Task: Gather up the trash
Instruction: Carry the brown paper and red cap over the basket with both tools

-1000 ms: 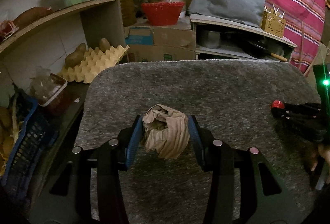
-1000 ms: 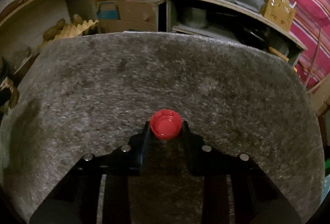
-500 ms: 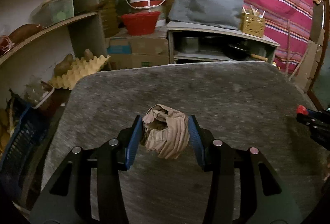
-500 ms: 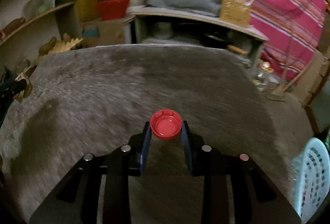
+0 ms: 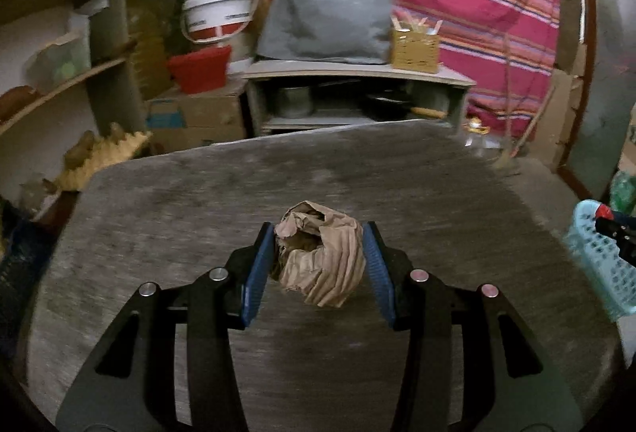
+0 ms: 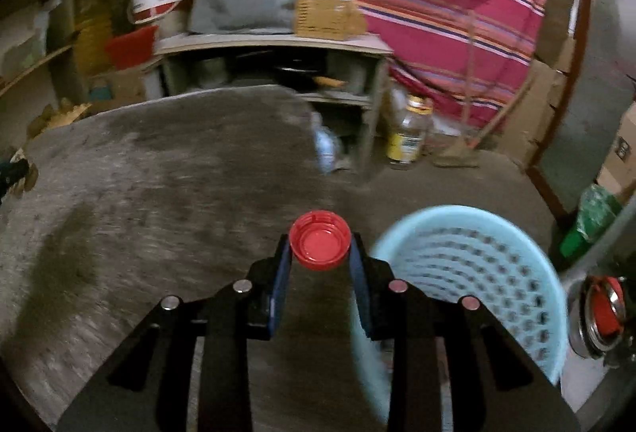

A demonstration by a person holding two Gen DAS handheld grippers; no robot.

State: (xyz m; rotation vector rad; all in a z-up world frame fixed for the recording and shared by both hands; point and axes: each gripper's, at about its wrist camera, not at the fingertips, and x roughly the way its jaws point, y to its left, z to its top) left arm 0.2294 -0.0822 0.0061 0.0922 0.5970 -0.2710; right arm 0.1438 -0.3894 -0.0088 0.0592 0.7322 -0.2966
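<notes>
Basket [image 6: 473, 273] is lying just right of and below the right gripper [image 6: 320, 253], whose jaws are pinching a red bottle cap [image 6: 319, 245], making it the nearer arm, while the left gripper [image 5: 318, 257] is clamping a crumpled paper ball [image 5: 322, 257] over the worktop [image 5: 198, 201].

Black gripper [image 5: 320, 261], blue pads [image 5: 258, 273], silver screws [image 5: 219, 274].
</notes>
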